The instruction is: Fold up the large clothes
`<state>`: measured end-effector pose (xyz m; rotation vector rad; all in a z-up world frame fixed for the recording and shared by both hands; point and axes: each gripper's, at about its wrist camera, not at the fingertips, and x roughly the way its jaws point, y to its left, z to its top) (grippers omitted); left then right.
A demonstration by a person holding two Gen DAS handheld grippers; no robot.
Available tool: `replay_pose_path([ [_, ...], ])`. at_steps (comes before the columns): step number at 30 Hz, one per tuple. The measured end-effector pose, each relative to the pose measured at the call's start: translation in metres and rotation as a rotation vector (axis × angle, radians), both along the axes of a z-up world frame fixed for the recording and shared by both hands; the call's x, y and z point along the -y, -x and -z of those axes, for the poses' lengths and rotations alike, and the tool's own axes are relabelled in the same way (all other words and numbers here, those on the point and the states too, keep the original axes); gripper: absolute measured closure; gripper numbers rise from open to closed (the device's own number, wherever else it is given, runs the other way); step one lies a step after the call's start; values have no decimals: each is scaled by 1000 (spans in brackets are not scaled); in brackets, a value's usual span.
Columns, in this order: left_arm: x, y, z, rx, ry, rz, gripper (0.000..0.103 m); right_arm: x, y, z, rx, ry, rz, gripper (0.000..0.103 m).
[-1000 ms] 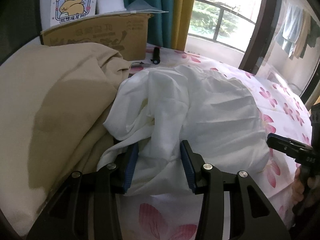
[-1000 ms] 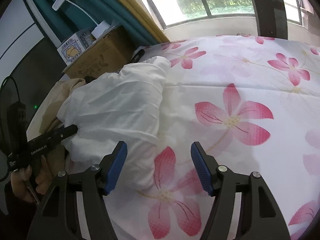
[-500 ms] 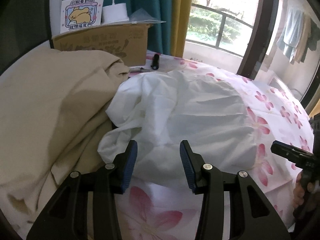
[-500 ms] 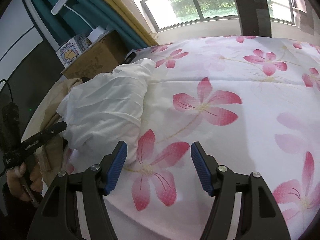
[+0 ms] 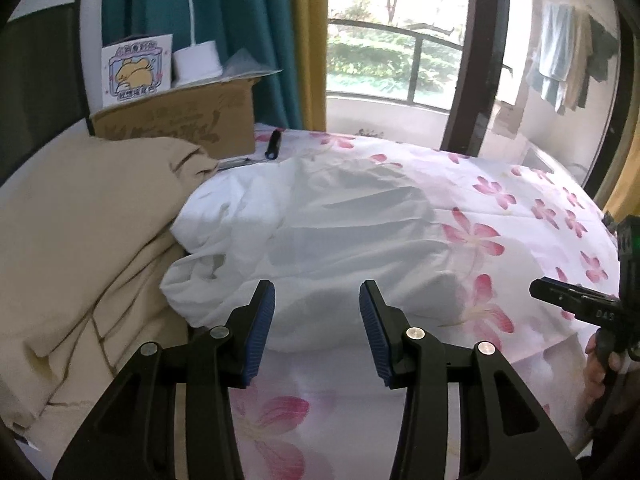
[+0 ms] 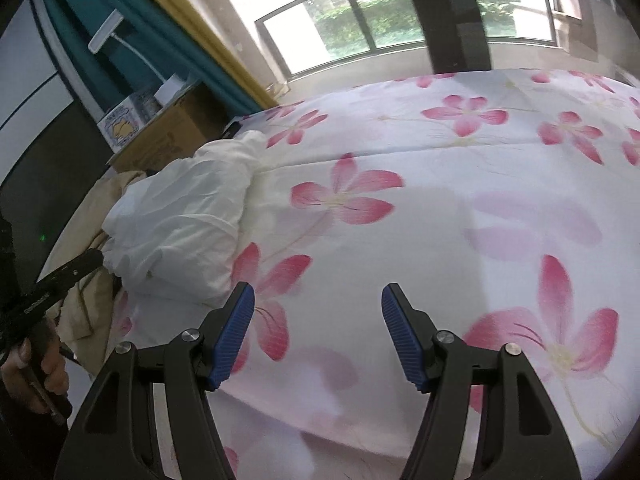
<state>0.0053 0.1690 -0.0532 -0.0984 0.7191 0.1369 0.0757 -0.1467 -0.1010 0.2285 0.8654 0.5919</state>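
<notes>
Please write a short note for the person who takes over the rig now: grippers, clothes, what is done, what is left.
Left hand-held gripper: open, empty, in front of the white garment.
Right hand-held gripper: open, empty, over the floral sheet.
White garment lies crumpled on the sheet, beside the beige cloth.
Done: no fold visible.
Left: grasp the white garment, spread it, fold it.

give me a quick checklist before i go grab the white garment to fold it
1. Left gripper open and empty: ok.
2. Right gripper open and empty: ok.
3. White garment within view, nothing lying on it: ok.
4. Garment apart from the beige cloth: not ok, they touch.
5. Bare floral sheet to spread it on: ok.
6. Collar or hem located: cannot tell, it is bunched.
</notes>
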Motion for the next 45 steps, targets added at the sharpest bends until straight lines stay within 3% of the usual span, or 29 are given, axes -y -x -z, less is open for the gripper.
replay_pose_path([
  [11,31,1,-4,23,6,29,56,49,10,-9,30,-1,106,37],
  [20,49,0,-8,47,54,62,56,82,21,-17,51,18,174,37],
  [22,57,-1,-9,52,40,69,56,90,24,-19,58,18,200,35],
  [24,64,-4,-11,57,20,52,56,98,27,-22,68,24,226,28],
  [28,76,-9,-17,87,-10,38,56,112,34,-31,95,51,266,25],
  [33,96,-11,-30,139,-11,94,55,131,41,-48,145,85,328,25],
  [35,103,-10,-37,163,-4,118,44,139,43,-57,169,99,348,24],
  [45,127,-9,-70,260,-16,160,43,165,52,-95,262,154,414,23],
])
